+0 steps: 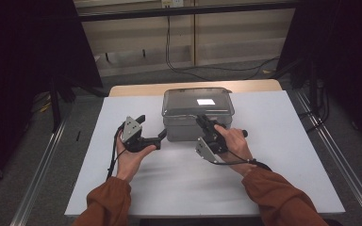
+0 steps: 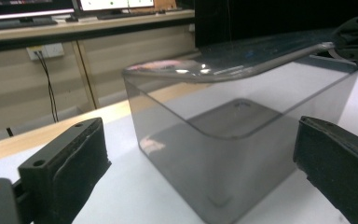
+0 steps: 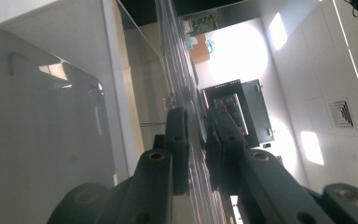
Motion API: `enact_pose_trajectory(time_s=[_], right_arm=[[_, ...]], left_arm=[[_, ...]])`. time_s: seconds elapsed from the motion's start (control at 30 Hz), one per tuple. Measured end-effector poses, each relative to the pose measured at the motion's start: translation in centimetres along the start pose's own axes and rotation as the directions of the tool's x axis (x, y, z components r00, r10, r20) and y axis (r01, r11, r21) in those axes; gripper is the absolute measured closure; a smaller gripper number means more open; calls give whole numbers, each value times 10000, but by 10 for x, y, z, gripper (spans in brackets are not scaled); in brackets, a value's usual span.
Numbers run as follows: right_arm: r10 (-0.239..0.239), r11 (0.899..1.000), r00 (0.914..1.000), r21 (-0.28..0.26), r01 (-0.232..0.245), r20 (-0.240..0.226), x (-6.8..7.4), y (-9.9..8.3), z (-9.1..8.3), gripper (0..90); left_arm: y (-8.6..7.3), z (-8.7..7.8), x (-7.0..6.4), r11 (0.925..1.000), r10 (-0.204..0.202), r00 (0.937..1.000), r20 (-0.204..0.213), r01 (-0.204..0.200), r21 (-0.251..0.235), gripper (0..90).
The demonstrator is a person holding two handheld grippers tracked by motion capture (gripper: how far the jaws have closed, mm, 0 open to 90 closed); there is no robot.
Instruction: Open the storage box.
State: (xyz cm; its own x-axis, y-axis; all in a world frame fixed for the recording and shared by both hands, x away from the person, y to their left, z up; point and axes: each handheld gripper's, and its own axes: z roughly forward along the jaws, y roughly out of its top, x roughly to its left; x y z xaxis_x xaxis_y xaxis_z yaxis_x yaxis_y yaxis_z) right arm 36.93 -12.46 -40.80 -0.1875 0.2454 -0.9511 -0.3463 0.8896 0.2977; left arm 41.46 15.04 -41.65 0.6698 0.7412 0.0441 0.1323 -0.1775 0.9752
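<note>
Table [image 1: 136, 188] carries a clear box [image 1: 198, 123] at mid-far centre, long axis left-right. Lid [image 1: 198, 101] sits on the box, near edge lifted. Right gripper [image 1: 203, 121], the nearer one, is clamped on that near lid edge from the front. Left gripper [image 1: 162, 137] sits just left of the box's front corner, jaws wide open, empty. Likely lid removal; judgement only.
</note>
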Motion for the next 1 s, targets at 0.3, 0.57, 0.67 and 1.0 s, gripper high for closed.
enact_pose_trajectory(time_s=[0.3, 0.57, 0.67, 1.0], right_arm=[[185, 9998, 9998, -31, -185, 74, -6, 0, 1, 802], [270, 9996, 9994, -60, -269, 227, -12, 2, 3, 807], [287, 9996, 9992, -53, -285, 264, -15, 2, 4, 808], [510, 9987, 9984, -45, -509, 261, -9, 1, 2, 798]], left_arm=[[5, 19, 4, 9998, 187, 9998, -98, -188, -119, 45], [9, 38, 10, 9994, 281, 9989, -374, -288, -193, 87], [14, 46, 11, 9980, 560, 9976, -407, -571, -277, 88], [22, 47, 7, 9950, 737, 9970, -219, -750, -662, 137]])
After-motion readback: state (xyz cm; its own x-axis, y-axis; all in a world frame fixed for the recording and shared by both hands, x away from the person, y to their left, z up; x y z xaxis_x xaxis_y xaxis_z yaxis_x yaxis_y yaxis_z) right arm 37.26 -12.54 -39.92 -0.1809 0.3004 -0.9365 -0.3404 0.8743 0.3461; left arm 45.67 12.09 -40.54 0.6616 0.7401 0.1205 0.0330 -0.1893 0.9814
